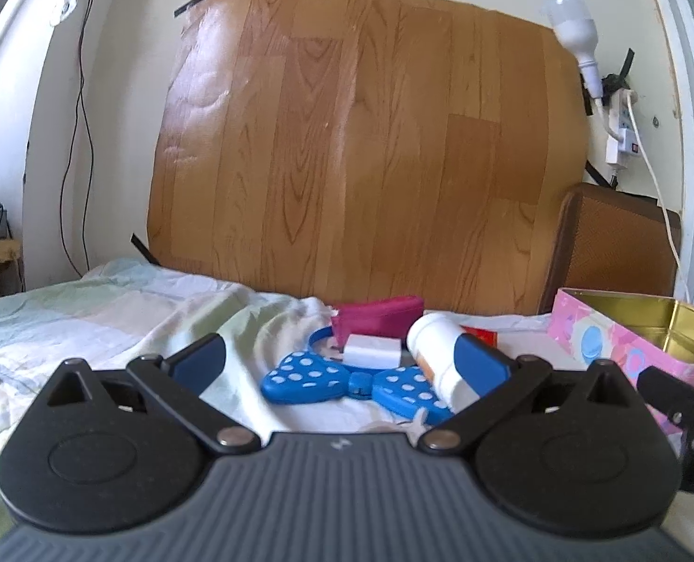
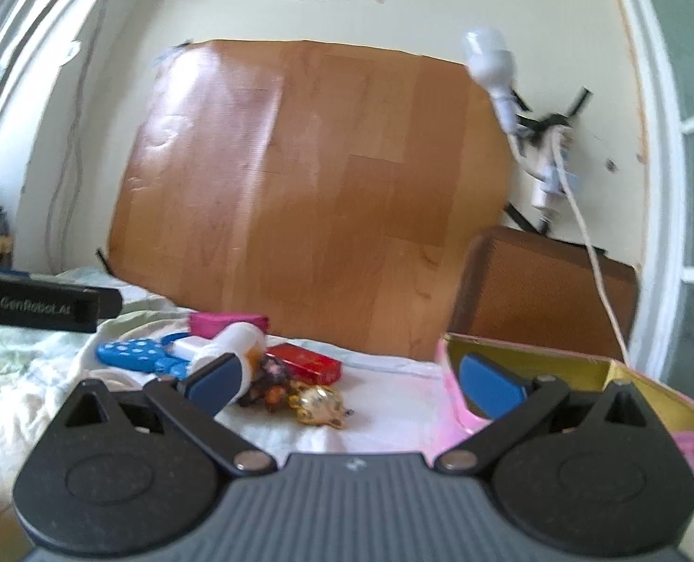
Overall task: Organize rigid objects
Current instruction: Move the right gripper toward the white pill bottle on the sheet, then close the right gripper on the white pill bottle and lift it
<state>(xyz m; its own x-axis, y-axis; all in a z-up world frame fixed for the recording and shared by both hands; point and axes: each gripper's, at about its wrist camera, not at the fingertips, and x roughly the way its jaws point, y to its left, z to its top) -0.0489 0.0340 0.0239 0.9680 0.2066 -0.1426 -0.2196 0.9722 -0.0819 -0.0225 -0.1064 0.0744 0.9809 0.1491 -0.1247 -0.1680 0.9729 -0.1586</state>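
Note:
A pile of small items lies on the bed. A blue polka-dot bow case (image 1: 347, 381) (image 2: 133, 352) lies in front of my left gripper (image 1: 339, 358), which is open and empty. Behind the case sit a white block (image 1: 372, 350), a white bottle (image 1: 438, 351) (image 2: 234, 342) on its side, and a magenta pouch (image 1: 377, 318) (image 2: 227, 321). My right gripper (image 2: 351, 381) is open over a gold trinket (image 2: 316, 403), a dark beaded item (image 2: 267, 381) and a red box (image 2: 307, 363). A pink tin (image 1: 637, 342) (image 2: 581, 374) with a gold inside stands open at the right.
A wood-pattern sheet (image 1: 370, 140) is taped to the wall behind the bed. A brown headboard piece (image 1: 614, 248) leans at the right, below a power strip (image 1: 621, 126) with a bulb and hanging cable. A rumpled pastel sheet (image 1: 89, 309) covers the bed.

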